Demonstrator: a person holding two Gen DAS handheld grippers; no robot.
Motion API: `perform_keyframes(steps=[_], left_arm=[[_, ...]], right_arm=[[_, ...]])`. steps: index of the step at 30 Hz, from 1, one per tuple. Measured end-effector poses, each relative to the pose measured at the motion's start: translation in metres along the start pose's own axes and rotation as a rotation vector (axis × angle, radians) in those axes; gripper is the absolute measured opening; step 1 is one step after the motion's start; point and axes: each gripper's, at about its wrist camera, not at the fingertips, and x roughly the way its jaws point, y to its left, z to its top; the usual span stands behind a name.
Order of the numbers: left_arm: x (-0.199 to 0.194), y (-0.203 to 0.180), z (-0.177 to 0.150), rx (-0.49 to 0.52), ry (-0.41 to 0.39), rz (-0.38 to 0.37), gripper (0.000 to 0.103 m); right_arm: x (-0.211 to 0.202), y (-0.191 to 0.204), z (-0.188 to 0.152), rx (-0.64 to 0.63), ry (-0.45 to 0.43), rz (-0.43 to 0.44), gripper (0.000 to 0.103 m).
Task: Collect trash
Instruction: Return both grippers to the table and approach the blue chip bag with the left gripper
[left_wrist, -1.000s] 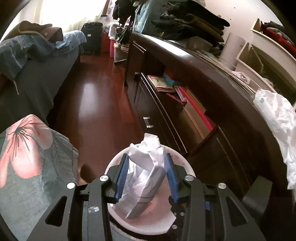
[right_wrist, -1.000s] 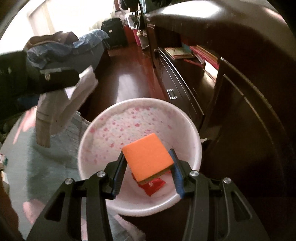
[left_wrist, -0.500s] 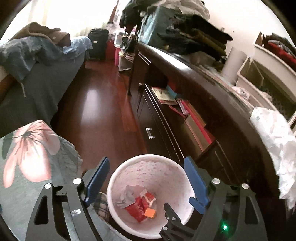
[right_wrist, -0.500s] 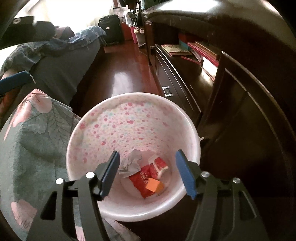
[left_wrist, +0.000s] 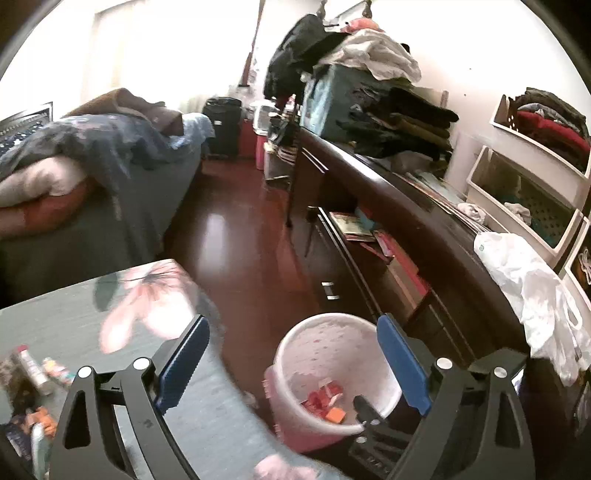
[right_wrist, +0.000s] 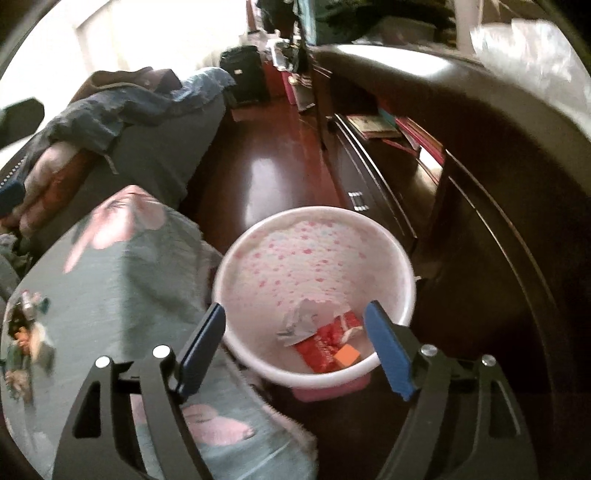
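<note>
A pink-and-white spotted bin (left_wrist: 291, 350) (right_wrist: 314, 216) stands on the floor between the table and the sideboard. Inside it lie crumpled paper (right_wrist: 299, 321), red wrappers (left_wrist: 319, 397) (right_wrist: 319, 350) and an orange sponge (left_wrist: 335, 415) (right_wrist: 347, 356). My left gripper (left_wrist: 291, 321) hovers above and left of the bin, its jaws opening wide with nothing between them. Directly over the bin, the jaws of my right gripper (right_wrist: 294, 308) are opening too, and they hold nothing. More litter, including a small can (left_wrist: 31, 369), lies on the floral tablecloth (left_wrist: 110, 314) (right_wrist: 110, 277).
A long dark sideboard (left_wrist: 406, 206) with books on its shelf runs along the right, topped with folded clothes and a white plastic bag (left_wrist: 535, 288). A bed (left_wrist: 92, 166) with bedding stands at the left. Red-brown floor (left_wrist: 229, 240) stretches between them.
The left gripper let go of the crumpled paper and the right let go of the orange sponge; both now lie in the bin. Both grippers opened and rose, the left also swinging leftward.
</note>
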Motion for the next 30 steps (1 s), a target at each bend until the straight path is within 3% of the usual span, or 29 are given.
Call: perform_keyframes(steps=[10,17,23,30], left_arm=[[-0.065,0.068,-0.029,-0.072,-0.018,0.142,0.094],[-0.105,0.127,-0.056,-0.182,-0.02,0.227,0.094],[-0.147,0.182,-0.083,-0.279,-0.034,0.34,0.095],[-0.175,0.24,-0.116,-0.372,0.002,0.477,0.095]], right_arm=[[-0.04,0.066,-0.015,-0.095,0.005,0.105,0.082],[-0.054,0.109,-0.025,-0.163,0.009,0.15,0.083],[-0.064,0.142,-0.036,-0.229,0.013,0.181,0.083],[-0.066,0.179,-0.048,-0.303,0.03,0.205,0.085]])
